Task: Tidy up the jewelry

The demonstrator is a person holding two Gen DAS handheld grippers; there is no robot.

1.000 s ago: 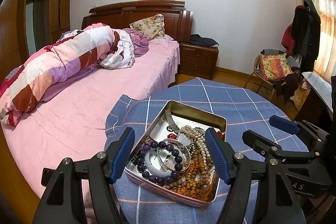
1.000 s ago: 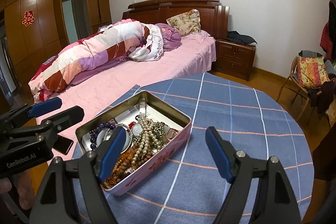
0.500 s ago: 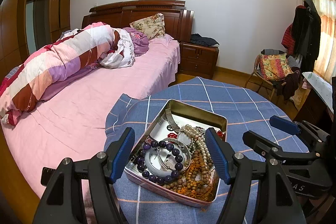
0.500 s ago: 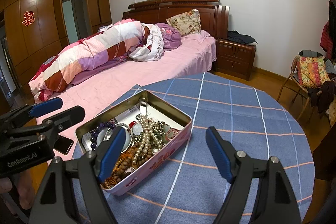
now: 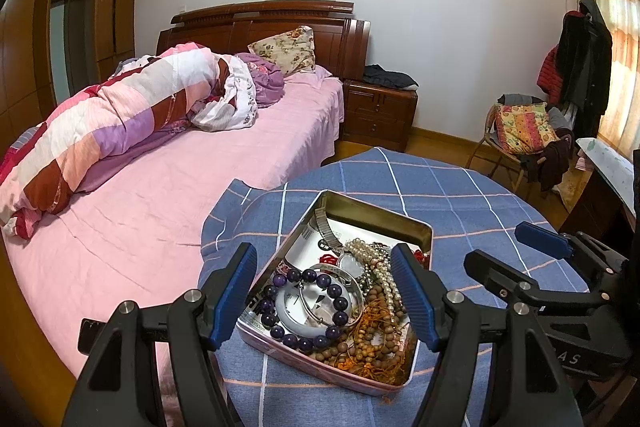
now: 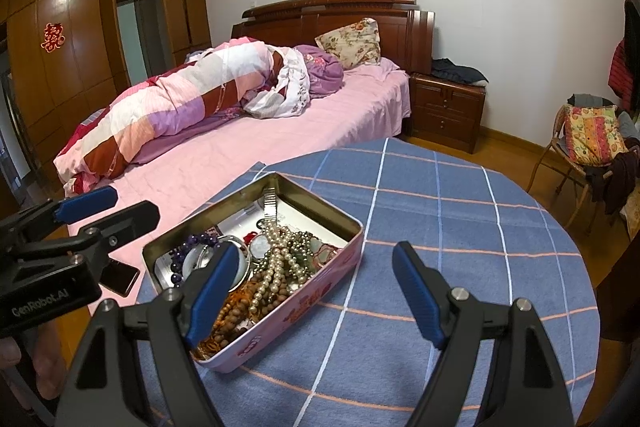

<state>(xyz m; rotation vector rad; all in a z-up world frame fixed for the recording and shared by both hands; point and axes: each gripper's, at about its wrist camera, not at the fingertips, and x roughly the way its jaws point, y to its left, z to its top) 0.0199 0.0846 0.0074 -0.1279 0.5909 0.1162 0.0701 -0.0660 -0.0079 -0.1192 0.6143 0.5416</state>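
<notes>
In your left wrist view, your left gripper (image 5: 324, 291) hangs at the bottom centre of the frame with its blue pads spread wide and nothing held between them. Between and just beyond those pads sits the tin (image 5: 378, 217), an open box on the blue checked tablecloth (image 5: 460, 187), low in the middle of the frame. Inside it you see a purple bead bracelet (image 5: 306, 307) toward the lower left, a string of pearls (image 5: 380, 271) in the middle, and brown wooden beads (image 5: 372, 339) along the lower right. Your right gripper (image 5: 508, 247) shows at the right edge, its fingers apart and empty. In your right wrist view, your right gripper (image 6: 316, 291) fills the bottom of the frame, wide open and holding nothing; its left pad (image 6: 210, 289) overlaps the tin (image 6: 288, 303), which lies left of centre. The pearls (image 6: 280, 259) lie heaped in the tin's middle. Your left gripper (image 6: 116, 205) reaches in from the left edge, over the pink bed (image 6: 240, 155).
</notes>
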